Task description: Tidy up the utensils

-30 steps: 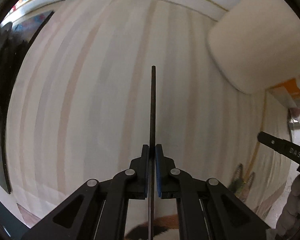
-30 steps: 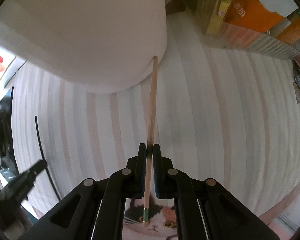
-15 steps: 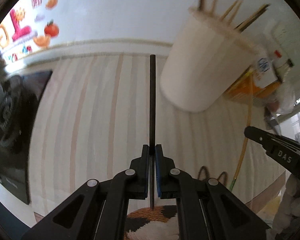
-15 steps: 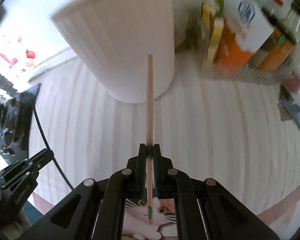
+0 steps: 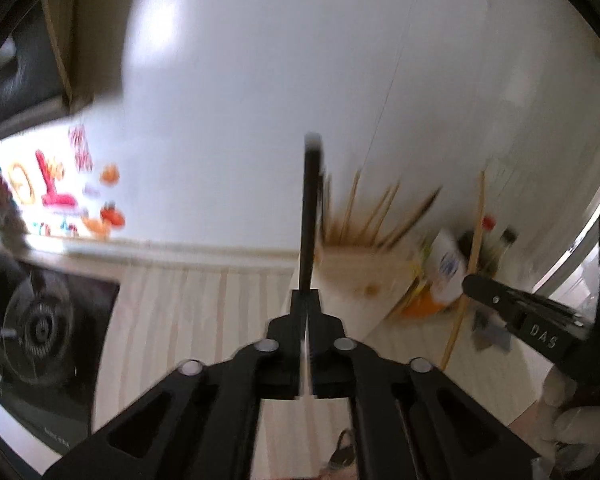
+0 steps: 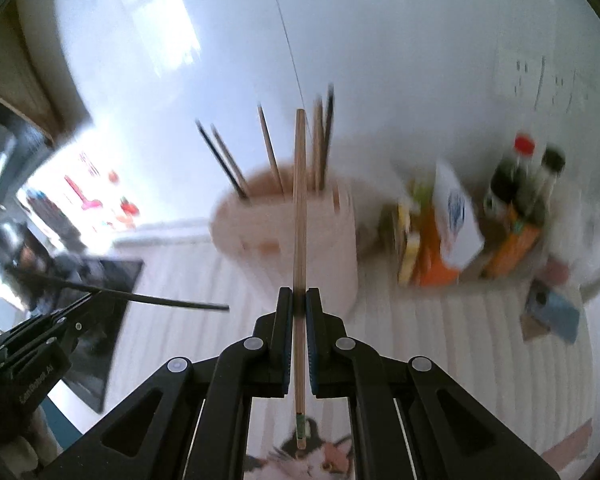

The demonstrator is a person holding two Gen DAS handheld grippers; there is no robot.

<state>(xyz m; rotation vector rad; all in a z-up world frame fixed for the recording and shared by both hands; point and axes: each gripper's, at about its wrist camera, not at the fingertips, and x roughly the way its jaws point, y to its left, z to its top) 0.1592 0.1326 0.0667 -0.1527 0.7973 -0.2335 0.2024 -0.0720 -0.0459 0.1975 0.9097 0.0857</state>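
Note:
My left gripper (image 5: 309, 300) is shut on a black chopstick (image 5: 311, 208) that points up and forward. My right gripper (image 6: 299, 300) is shut on a light wooden chopstick (image 6: 299, 200) with a green band near its lower end. A cream utensil holder (image 6: 292, 236) stands ahead on the striped cloth with several chopsticks (image 6: 320, 148) standing in it. It also shows in the left wrist view (image 5: 356, 276), just right of the black chopstick. The right gripper (image 5: 524, 320) and its wooden chopstick (image 5: 470, 264) show at the right of the left wrist view. Both views are blurred.
A gas stove (image 5: 40, 320) sits at the left. Boxes and dark bottles (image 6: 512, 200) stand right of the holder. A blue item (image 6: 556, 312) lies at the far right. A cat-print mat (image 6: 312, 464) lies under my right gripper. A white wall (image 5: 260, 80) rises behind.
Both grippers have lifted and tilted up with their chopsticks. The holder's rim and the chopsticks in it are now in view, farther and lower than before.

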